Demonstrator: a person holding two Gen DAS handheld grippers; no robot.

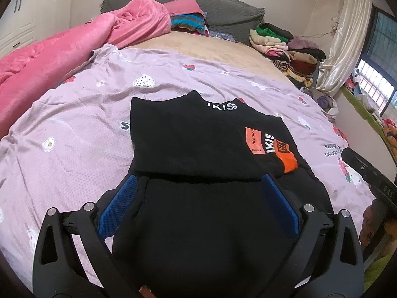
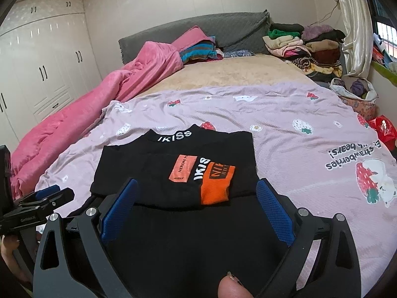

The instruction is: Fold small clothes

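A small black top (image 1: 198, 144) with white "IKISS" lettering and orange patches lies on the lilac strawberry-print sheet (image 1: 74, 114), its sleeves folded in across the chest. It also shows in the right wrist view (image 2: 178, 164), with an orange cuff (image 2: 215, 186) on top. My left gripper (image 1: 198, 178) is open, its blue pads (image 1: 119, 206) wide apart over the top's lower half. My right gripper (image 2: 196, 183) is open too, blue pads (image 2: 275, 206) either side of the lower half. The left gripper's body shows at the right wrist view's left edge (image 2: 37, 206).
A pink blanket (image 1: 62, 57) lies bunched along the left of the bed. Stacks of folded clothes (image 1: 285, 47) sit at the far right by the grey headboard (image 2: 198, 32). A red bag (image 2: 383, 129) and a basket (image 2: 354, 92) sit at the bed's right edge.
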